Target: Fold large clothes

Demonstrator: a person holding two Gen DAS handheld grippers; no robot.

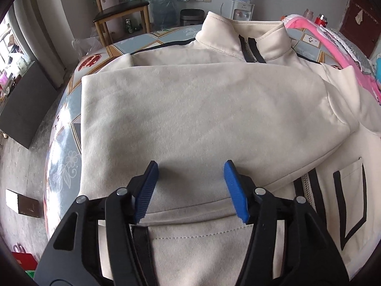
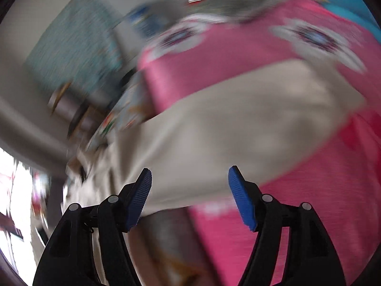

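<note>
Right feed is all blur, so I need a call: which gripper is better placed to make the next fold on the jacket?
Left, probably. The left gripper is open right over the jacket, its sleeve already folded across. The right gripper is open too, but its view is smeared, with pink fabric ahead.

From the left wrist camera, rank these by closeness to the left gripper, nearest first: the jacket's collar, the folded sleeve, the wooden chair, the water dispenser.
From the left gripper, jaws open:
1. Folded sleeve, lying across the jacket directly ahead.
2. Collar, at the jacket's far end, centre.
3. Wooden chair, far left, and water dispenser, far right, both beyond the table; too close to call.
</note>
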